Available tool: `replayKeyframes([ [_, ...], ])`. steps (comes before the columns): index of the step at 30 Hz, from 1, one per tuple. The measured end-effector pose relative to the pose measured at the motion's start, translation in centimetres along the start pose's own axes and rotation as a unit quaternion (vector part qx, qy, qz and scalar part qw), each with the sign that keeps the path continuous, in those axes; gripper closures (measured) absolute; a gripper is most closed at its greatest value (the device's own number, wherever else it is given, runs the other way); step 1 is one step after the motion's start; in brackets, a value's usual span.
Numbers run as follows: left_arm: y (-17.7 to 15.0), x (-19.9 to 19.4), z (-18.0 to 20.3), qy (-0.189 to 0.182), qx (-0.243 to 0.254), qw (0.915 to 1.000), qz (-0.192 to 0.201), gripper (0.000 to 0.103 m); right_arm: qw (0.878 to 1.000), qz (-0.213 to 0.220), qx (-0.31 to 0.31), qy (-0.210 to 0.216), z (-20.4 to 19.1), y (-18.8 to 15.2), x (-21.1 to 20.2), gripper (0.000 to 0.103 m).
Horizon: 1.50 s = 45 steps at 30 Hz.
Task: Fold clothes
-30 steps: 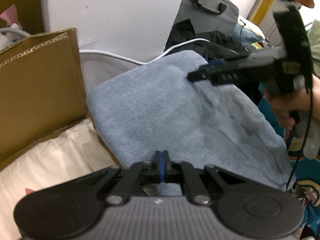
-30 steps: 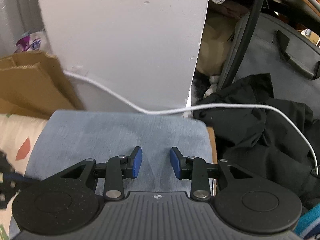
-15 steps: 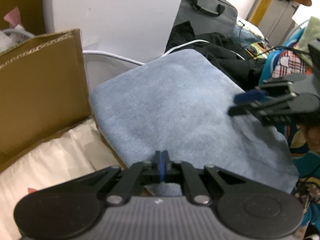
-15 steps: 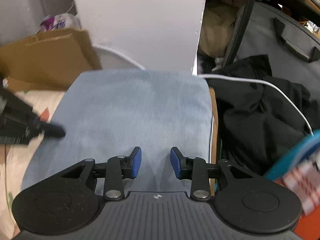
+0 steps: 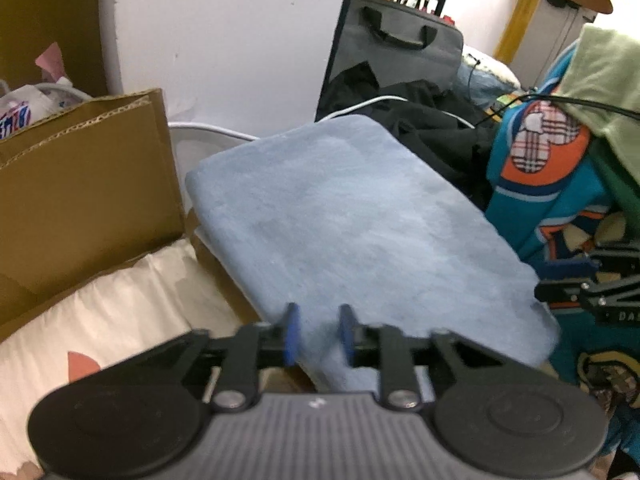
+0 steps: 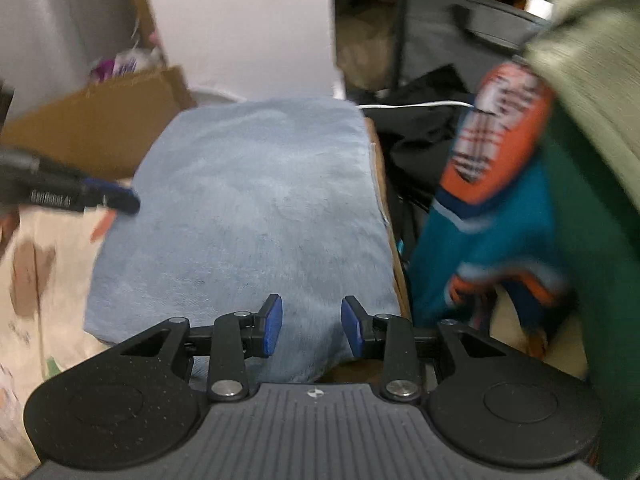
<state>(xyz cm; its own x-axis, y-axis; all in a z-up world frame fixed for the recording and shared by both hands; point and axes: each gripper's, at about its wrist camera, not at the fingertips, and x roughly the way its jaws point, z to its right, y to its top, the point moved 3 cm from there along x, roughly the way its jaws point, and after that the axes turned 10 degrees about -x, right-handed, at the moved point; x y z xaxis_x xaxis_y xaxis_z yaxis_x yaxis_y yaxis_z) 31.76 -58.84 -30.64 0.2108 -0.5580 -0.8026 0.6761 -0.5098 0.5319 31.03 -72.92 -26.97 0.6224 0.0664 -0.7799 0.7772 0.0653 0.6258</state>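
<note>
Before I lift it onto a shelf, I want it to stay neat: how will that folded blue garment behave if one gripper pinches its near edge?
The folded blue garment looks soft and thick, so it would probably sag and unfold. Its napped surface should grip well. The open left gripper alone likely won't keep it flat.

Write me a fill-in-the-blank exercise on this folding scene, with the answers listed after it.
1. The folded garment between the grippers is light ____.
2. The left gripper has its jaws ____.
3. The box left of the garment is made of ____.
4. The cable across the black clothes is ____.

Answers: blue; open; cardboard; white
</note>
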Motion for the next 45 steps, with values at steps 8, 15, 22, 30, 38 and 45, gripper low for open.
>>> replayKeyframes([
  [8, -3.1, -0.2, 0.0, -0.009, -0.054, 0.9984, -0.015, 0.055, 0.986, 0.036, 0.160, -0.007, 1.4, -4.0, -0.8, 0.039],
  [15, -4.9, -0.5, 0.2, -0.037, -0.094, 0.9946, -0.025, 0.065, 0.948, 0.065, 0.308, 0.052, 1.9, -6.6, 2.1, 0.035],
  [22, -6.7, -0.6, 0.5, -0.058, -0.120, 0.9902, -0.041, 0.073, 0.933, 0.062, 0.336, 0.109, 0.3, -8.0, 3.5, 0.070],
  [30, -7.2, -1.3, 0.9, -0.049, -0.105, 0.9908, -0.071, 0.090, 0.937, 0.059, 0.329, 0.105, -0.6, -8.2, 3.0, 0.077],
  [38, -7.4, -4.6, -0.3, -0.004, -0.099, 0.9906, -0.094, 0.081, 0.946, 0.035, 0.317, 0.065, -1.2, -8.1, 0.8, 0.072],
  [45, -6.2, -10.7, -2.1, 0.054, -0.104, 0.9897, -0.083, 0.039, 0.957, 0.023, 0.287, 0.045, -1.8, -6.0, -3.5, 0.050],
])
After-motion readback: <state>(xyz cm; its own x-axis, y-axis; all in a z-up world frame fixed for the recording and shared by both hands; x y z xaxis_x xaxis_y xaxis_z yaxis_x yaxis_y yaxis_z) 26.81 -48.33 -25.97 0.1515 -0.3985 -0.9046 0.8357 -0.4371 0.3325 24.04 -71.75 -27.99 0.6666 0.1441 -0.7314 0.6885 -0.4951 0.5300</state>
